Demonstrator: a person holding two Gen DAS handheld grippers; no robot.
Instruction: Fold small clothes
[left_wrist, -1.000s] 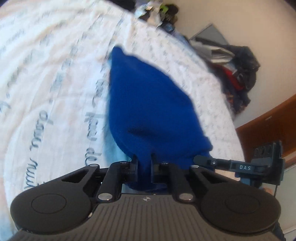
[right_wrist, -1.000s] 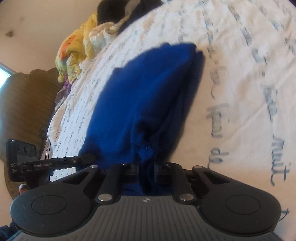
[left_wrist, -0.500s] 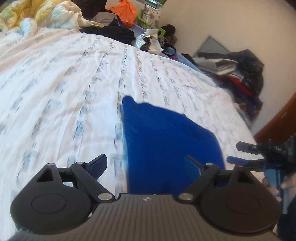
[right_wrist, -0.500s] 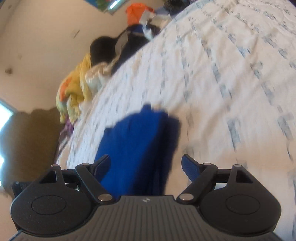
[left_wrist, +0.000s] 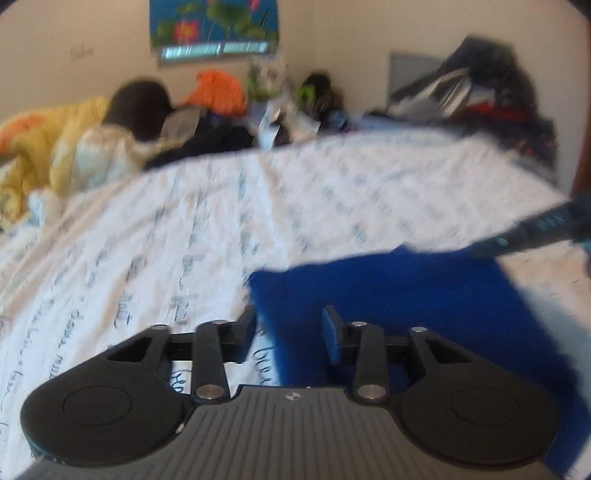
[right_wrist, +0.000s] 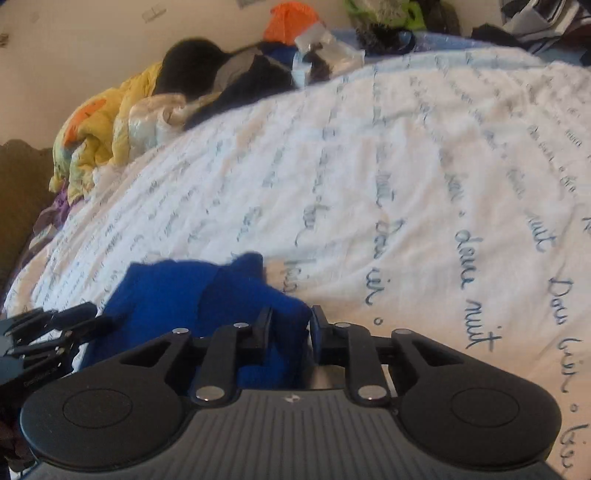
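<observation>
A folded blue garment (left_wrist: 399, 310) lies on the white bedsheet (left_wrist: 184, 229) with blue handwriting print. My left gripper (left_wrist: 290, 328) is open with a narrow gap, at the garment's left edge, holding nothing. In the right wrist view the blue garment (right_wrist: 192, 295) lies at lower left. My right gripper (right_wrist: 290, 325) has its jaws partly closed around the garment's near right corner. The right gripper (left_wrist: 532, 229) shows blurred at the right edge of the left wrist view, and the left gripper (right_wrist: 44, 332) at the left edge of the right wrist view.
A yellow and orange quilt (right_wrist: 96, 125) is heaped at the bed's far left. Dark clothes, an orange bag (left_wrist: 218, 90) and clutter line the far edge by the wall. A dark clothes pile (left_wrist: 491, 96) sits at far right.
Both grippers let go of the garment, opened wide, and have since narrowed. The garment now lies flat on the bed. The right jaws now close around its corner.
</observation>
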